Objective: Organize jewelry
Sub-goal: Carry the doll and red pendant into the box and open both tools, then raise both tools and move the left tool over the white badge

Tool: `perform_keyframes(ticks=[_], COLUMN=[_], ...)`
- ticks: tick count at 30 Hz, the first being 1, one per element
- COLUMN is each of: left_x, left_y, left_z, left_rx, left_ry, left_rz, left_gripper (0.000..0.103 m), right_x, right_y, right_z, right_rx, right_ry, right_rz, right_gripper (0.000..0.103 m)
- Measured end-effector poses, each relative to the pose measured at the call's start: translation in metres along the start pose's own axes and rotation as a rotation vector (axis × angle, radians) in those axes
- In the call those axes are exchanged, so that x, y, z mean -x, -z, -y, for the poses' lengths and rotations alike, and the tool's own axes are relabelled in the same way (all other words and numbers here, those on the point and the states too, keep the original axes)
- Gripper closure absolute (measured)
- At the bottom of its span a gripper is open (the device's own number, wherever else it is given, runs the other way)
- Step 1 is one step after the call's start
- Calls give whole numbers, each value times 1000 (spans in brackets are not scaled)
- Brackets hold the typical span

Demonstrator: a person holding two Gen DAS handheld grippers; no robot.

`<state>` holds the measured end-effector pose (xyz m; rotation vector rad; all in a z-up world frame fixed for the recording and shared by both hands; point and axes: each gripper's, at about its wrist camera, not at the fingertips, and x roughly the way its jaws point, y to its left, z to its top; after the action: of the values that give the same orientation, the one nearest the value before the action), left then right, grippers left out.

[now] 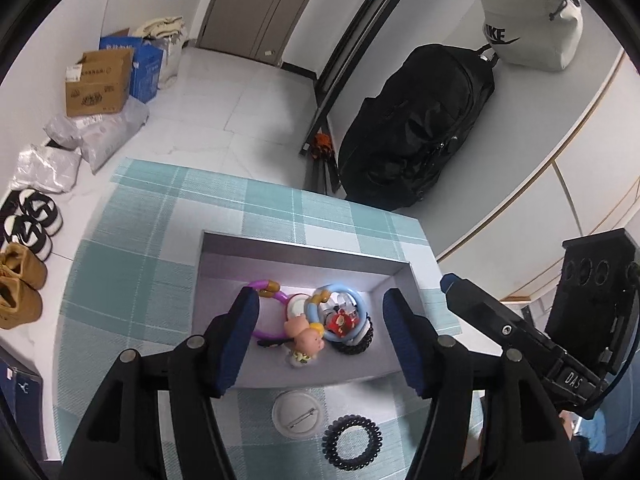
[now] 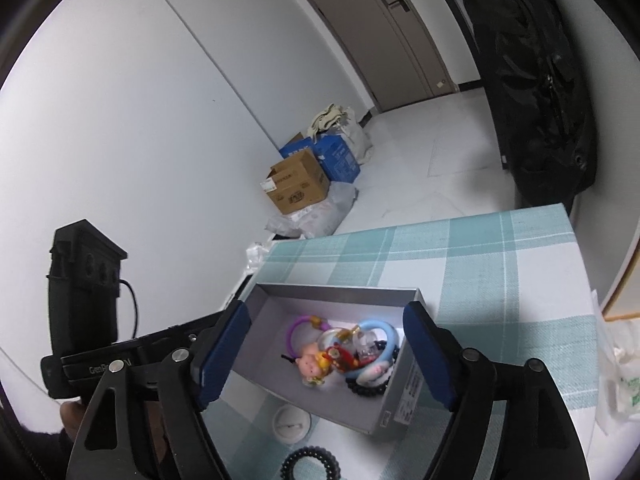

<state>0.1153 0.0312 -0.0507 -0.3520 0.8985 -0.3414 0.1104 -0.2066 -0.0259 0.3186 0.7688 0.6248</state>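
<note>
An open grey box (image 1: 304, 255) sits on the teal checked tablecloth (image 1: 160, 248). Inside lie a purple ring (image 1: 267, 335), a light blue ring (image 1: 362, 304), a pink pig figure (image 1: 308, 334), a red charm (image 1: 340, 322) and a black coil hair tie (image 1: 360, 346). In front of the box lie a white pin badge (image 1: 296, 414) and a second black spiral hair tie (image 1: 352, 442). My left gripper (image 1: 322, 298) hovers open over the box with nothing between its pads. My right gripper (image 2: 327, 312) is open above the same box (image 2: 404, 400), also holding nothing.
The table's far edge drops to a white floor. A black backpack (image 1: 420, 128) leans against the wall. Cardboard boxes (image 1: 100, 80) and shoes (image 1: 24, 280) are on the floor at left. A white plastic bag (image 2: 624, 380) lies at the table's right edge.
</note>
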Motion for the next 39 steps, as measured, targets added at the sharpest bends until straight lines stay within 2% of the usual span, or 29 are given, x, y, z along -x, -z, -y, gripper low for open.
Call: perform_keyframes(ticks=[11,17,21,27,30,39], left_x=[20,26,25,17,4,-28], left_y=[19,33,42,56,62,65], left_z=[12,9,5,5,8,14], left_rx=[-92,-97,-70,-110,-139,-188], left_ry=[-78,-104,-84,-74,-104,-200], left_rz=[64,63,15,-70,-121,-193], left_gripper=[43,41,36,33,32,32], right_x=[9,17,22,35,40,49], right_y=[18,31,39,49,51,55], right_z=[-17,-21,-23,-32,-36,-33], right_rx=[90,110,112,158,172,170], right_ry=[48,84,106,147,153,176], right_rz=[-3,-6,-11,3,6,8], right_gripper=[13,8,7,3,3,2])
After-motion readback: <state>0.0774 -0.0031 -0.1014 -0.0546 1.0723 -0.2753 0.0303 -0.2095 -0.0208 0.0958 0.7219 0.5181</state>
